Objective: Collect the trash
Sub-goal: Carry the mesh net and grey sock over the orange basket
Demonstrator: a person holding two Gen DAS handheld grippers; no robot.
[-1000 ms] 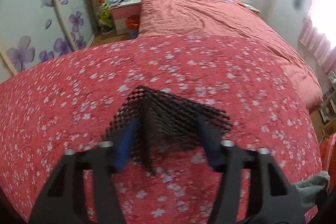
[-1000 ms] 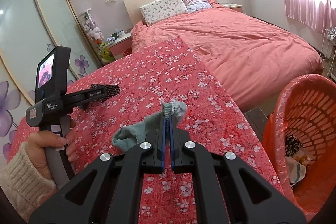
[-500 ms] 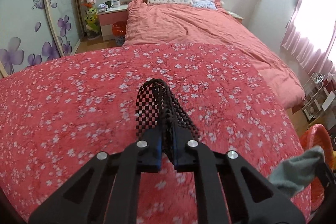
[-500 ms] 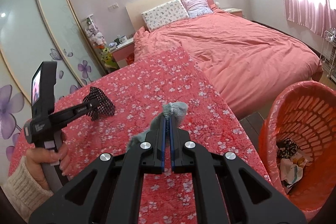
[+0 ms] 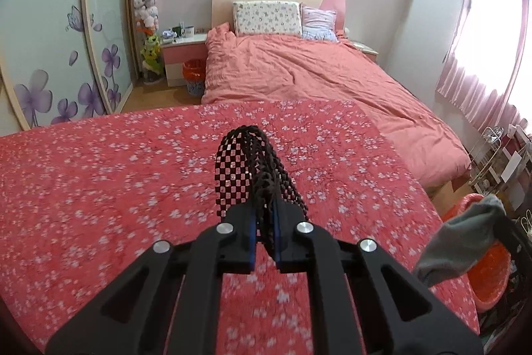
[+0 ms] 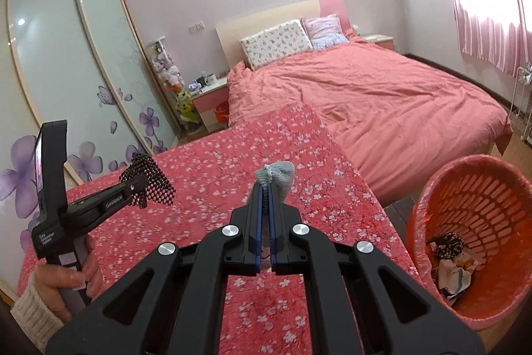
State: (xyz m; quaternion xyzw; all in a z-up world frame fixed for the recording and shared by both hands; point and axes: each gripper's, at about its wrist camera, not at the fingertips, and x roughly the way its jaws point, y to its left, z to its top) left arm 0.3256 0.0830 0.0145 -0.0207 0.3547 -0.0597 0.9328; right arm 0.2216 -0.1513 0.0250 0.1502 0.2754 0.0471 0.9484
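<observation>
My left gripper [image 5: 265, 215] is shut on a black mesh net [image 5: 247, 162] and holds it up above the red floral quilt [image 5: 99, 175]. The net also shows in the right wrist view [image 6: 148, 180], pinched in the left gripper [image 6: 136, 187]. My right gripper [image 6: 265, 198] is shut on a grey sock [image 6: 279, 177], held above the quilt's right part. The sock also shows at the right edge of the left wrist view [image 5: 462, 238]. An orange trash basket [image 6: 492, 195] stands on the floor to the right, with trash [image 6: 449, 262] inside.
A bed with a pink duvet [image 5: 299, 69] and two pillows [image 5: 266, 17] lies beyond the quilt. A nightstand [image 5: 183, 52] and a small orange bin [image 5: 193, 72] stand at its left. Sliding wardrobe doors [image 6: 60, 62] are on the left, pink curtains [image 6: 492, 5] on the right.
My left gripper has closed on the black mesh net and lifted it off the quilt. My right gripper has risen a little with the sock.
</observation>
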